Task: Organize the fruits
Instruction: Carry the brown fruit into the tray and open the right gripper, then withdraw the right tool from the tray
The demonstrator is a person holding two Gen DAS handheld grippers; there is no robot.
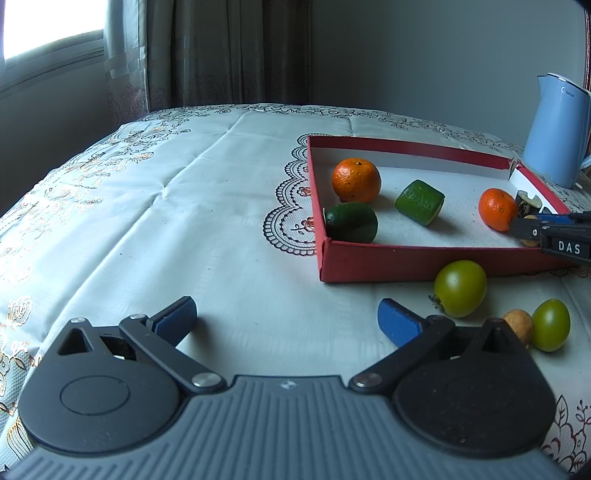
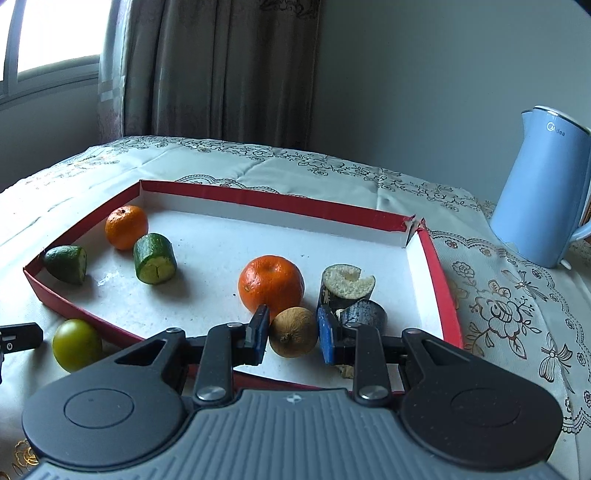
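A red tray [image 1: 406, 258] [image 2: 258, 201] holds two oranges [image 1: 356, 180] [image 1: 496, 208], two green cucumber pieces [image 1: 351, 221] [image 1: 420, 202] and dark cut pieces [image 2: 345, 286]. My right gripper [image 2: 291, 332] is over the tray's near right part, its blue pads either side of a small brown fruit [image 2: 293, 331]; small gaps show, so it looks open around it. My left gripper [image 1: 286, 323] is open and empty above the cloth, left of the tray's front. Two green tomatoes [image 1: 460, 282] [image 1: 551, 329] and a brown fruit [image 1: 519, 325] lie on the cloth in front of the tray.
A light blue kettle [image 1: 556, 129] [image 2: 543, 184] stands right of the tray. The table carries a white embroidered cloth [image 1: 166, 203]. Curtains [image 2: 221, 66] and a window [image 1: 48, 29] are behind the table.
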